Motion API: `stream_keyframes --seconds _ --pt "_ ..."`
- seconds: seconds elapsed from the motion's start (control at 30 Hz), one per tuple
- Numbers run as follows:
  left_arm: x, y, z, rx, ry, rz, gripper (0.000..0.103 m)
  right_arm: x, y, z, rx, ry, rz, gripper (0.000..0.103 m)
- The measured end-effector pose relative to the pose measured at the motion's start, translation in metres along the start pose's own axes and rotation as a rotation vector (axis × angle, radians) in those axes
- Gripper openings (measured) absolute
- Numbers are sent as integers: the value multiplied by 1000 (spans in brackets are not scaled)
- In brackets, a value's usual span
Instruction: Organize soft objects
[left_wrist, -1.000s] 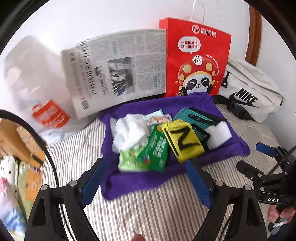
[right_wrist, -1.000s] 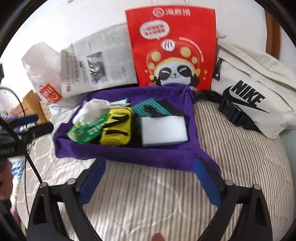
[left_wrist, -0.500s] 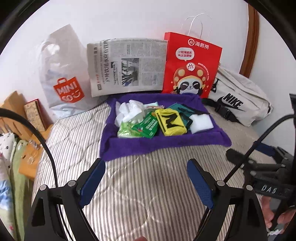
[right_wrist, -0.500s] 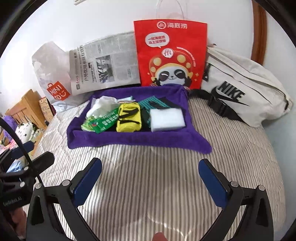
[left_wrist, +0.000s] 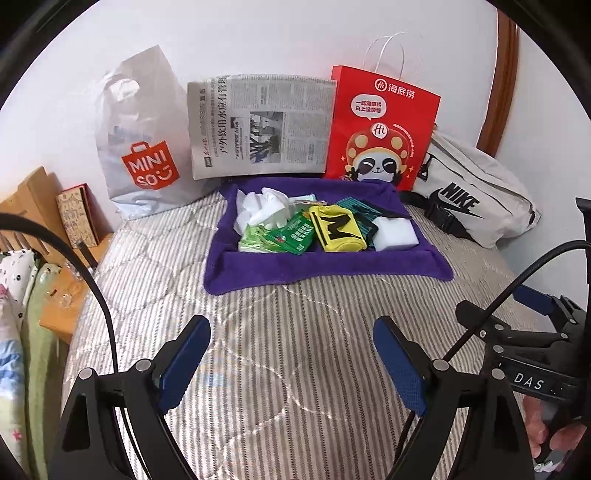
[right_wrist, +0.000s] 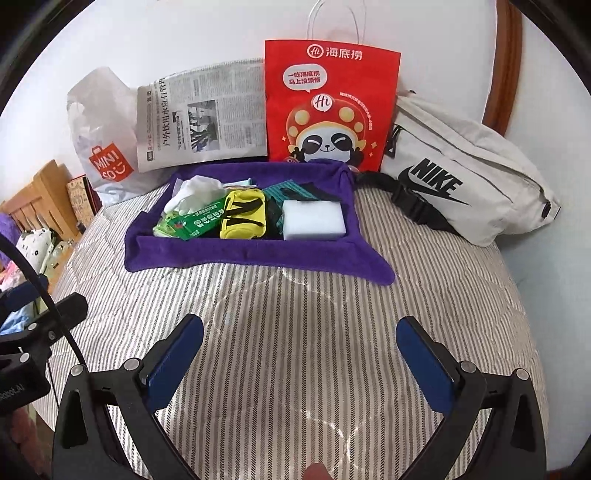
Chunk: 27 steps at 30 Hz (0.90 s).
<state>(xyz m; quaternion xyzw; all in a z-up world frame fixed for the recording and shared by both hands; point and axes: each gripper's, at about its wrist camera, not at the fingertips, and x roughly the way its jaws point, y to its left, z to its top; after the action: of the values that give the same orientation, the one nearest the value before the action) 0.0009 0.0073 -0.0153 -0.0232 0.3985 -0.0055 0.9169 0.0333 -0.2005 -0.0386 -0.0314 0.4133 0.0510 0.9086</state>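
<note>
Hovering above a striped bed (left_wrist: 295, 350), both grippers point down at the quilt with nothing between their blue pads. Left gripper (left_wrist: 291, 354) – jaws spread wide, empty. Right gripper (right_wrist: 299, 354) – jaws spread wide too, empty; it also shows at the right edge of the left wrist view, a hand (left_wrist: 554, 432) gripping its handle.

Purple towel (left_wrist: 314, 266) lies well ahead of both grippers, near the wall, its edges turned up like a shallow tray. On it, left to right:
- crumpled white tissue (left_wrist: 264, 208) at the back left
- green tissue packs (left_wrist: 280, 236), overlapping, in front of it
- yellow pouch (left_wrist: 338, 229) with black stripes, in the middle
- teal cloth (left_wrist: 360, 210) with a black strap, partly under the pouch
- white sponge block (left_wrist: 395, 232) at the right

Propped against the wall behind the towel: white MINISO plastic bag (left_wrist: 142, 147), folded newspaper (left_wrist: 258, 125), red paper bag (left_wrist: 380, 125) with a panda print. White Nike waist bag (left_wrist: 472, 195) rests on the bed to the right, just beside the towel's corner. Wooden furniture (left_wrist: 37, 195) stands at the bed's left side.
</note>
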Motion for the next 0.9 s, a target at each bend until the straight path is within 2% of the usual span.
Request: stream_keyframes --seconds 0.9 --pt "-8 1 2 10 5 13 90 -10 1 -1 -20 -13 -11 103"
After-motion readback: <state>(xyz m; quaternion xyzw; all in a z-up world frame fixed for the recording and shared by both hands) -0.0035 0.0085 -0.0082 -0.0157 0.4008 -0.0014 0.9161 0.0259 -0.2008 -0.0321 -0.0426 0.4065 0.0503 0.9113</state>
